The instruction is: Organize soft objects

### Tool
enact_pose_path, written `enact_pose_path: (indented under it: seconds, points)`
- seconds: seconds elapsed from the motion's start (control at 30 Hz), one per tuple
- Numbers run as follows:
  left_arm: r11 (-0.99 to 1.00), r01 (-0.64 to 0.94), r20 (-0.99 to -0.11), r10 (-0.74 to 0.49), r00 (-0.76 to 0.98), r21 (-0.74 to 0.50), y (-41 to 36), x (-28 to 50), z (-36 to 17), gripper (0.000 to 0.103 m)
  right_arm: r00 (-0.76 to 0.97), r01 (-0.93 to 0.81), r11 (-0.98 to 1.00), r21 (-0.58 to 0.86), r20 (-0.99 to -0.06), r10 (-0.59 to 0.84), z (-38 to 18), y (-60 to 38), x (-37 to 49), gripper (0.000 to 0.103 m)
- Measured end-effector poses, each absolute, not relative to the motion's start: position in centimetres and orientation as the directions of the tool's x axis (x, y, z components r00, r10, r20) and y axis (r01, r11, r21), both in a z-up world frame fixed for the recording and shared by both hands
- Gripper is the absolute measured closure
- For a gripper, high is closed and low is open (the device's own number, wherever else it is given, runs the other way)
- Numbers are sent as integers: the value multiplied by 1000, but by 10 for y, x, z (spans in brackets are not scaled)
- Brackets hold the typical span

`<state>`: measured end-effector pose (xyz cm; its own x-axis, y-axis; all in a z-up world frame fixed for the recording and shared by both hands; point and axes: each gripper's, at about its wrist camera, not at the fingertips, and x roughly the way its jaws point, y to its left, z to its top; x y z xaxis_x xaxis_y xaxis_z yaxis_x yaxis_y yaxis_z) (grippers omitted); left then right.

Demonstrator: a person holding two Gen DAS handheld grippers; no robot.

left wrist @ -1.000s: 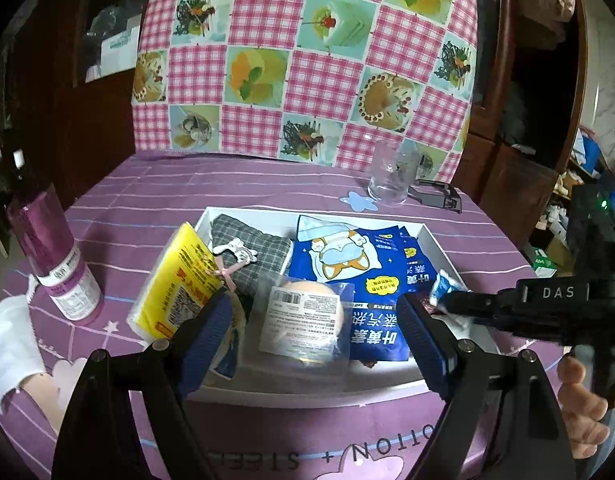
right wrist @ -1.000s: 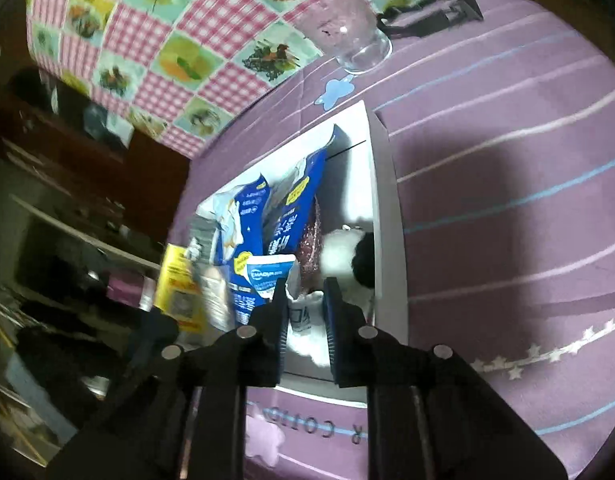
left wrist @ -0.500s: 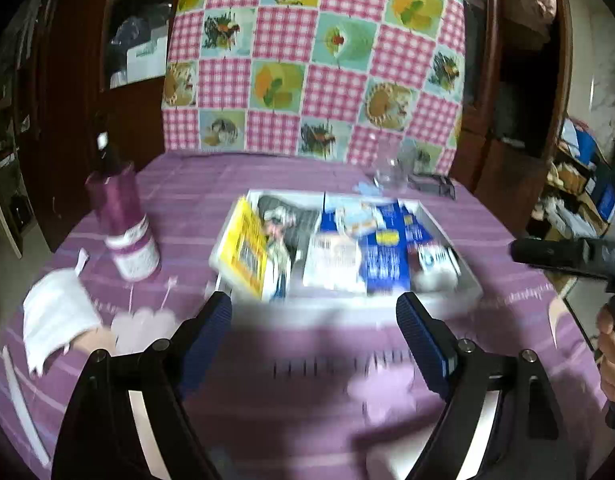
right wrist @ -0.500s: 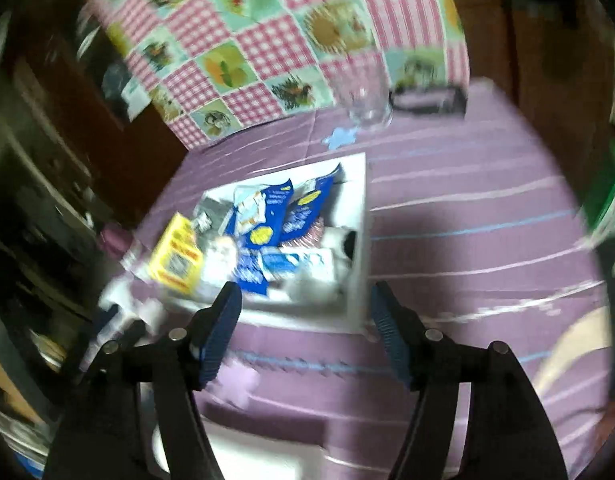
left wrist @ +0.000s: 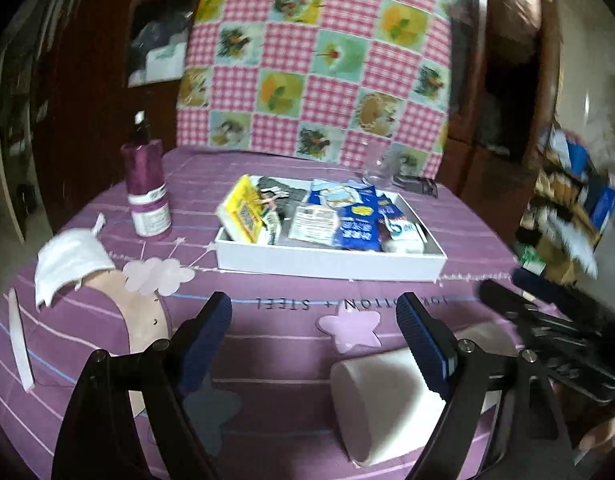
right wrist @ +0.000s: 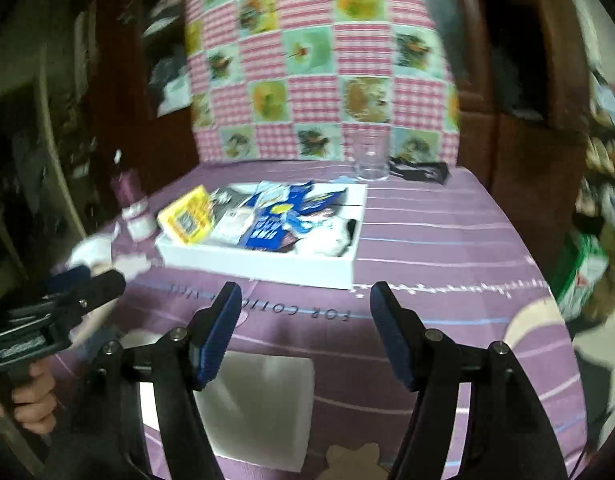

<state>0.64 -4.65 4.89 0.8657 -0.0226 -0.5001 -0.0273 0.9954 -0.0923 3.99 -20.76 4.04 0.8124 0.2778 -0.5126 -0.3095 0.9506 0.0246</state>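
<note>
A white tray (left wrist: 331, 258) sits mid-table on the purple cloth, filled with soft packets: a yellow pack (left wrist: 243, 210), blue sachets (left wrist: 357, 224), a clear-wrapped pad (left wrist: 313, 218) and a white tissue pack (left wrist: 403, 240). The tray also shows in the right wrist view (right wrist: 267, 266). My left gripper (left wrist: 313, 320) is open and empty, well short of the tray. My right gripper (right wrist: 305, 308) is open and empty, also short of the tray.
A purple bottle (left wrist: 145, 190) stands left of the tray. A glass (left wrist: 377, 170) and a black object (left wrist: 415, 184) sit behind it. A white cloth (left wrist: 67, 260) lies at the left. A white cup (left wrist: 387, 392) lies on its side near me.
Both grippers have pulled back from the tray toward the table's near edge. The right gripper, nearly shut over the tray a second ago, is now open and empty.
</note>
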Motion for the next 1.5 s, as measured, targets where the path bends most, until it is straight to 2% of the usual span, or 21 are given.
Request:
enact_pose_path:
  seconds: [0.1,0.17,0.23,0.3,0.33,0.37,0.4,0.5,0.67,0.9,0.97,1.07,1.23,1.33,1.43,1.5]
  points:
    - [999,-37,-578,53,814,40,-64,20,29,17,762,-316,949,1,-596,254,23,-200,48,35]
    - [999,-49,-565,51,824,19,-61,19,27,16,746,-328,942,74,-591,306,22,-208,49,26]
    - [999,-49,-568,38,822,-5,-60,18,25,16,722,-326,936,132,-604,337,18,-214,53,23]
    - [997,-73,-580,49,813,-18,-56,23,24,7,685,-262,933,246,-633,359,8,-227,65,10]
    - [996,-84,-587,51,808,-29,-53,25,23,4,668,-228,927,299,-644,372,2,-232,70,0]
    - [994,-94,-596,42,802,-57,-48,28,21,0,630,-187,890,415,-645,433,-10,-243,77,0]
    - [991,-92,-605,17,796,-93,-44,29,19,0,638,-177,866,468,-615,463,-11,-249,77,0]
    - [982,-90,-618,-33,786,-167,-36,31,14,0,634,-172,883,436,-638,438,-12,-245,75,0]
    - [979,-93,-620,-39,784,-179,-36,31,12,0,635,-170,877,450,-630,447,-12,-245,73,0]
    - [968,-96,-628,-74,775,-232,-31,32,8,0,645,-190,781,595,-525,556,-16,-272,73,0]
    - [969,-98,-627,-67,776,-225,-31,32,9,0,626,-207,785,584,-538,565,-16,-269,73,0]
    - [969,-96,-627,-71,776,-228,-31,32,9,0,586,-266,844,466,-617,525,-10,-252,76,0]
    - [975,-83,-618,-65,783,-208,-33,29,12,0,612,-381,872,308,-623,487,10,-248,68,0]
    - [990,-39,-591,-49,805,-134,-38,21,19,0,647,-447,880,159,-622,441,20,-254,56,0]
    - [995,-41,-562,-18,827,-92,-38,16,24,0,629,-471,868,159,-629,456,20,-276,53,0]
    - [995,-44,-557,-15,830,-93,-37,16,26,0,647,-418,891,175,-632,428,18,-295,56,0]
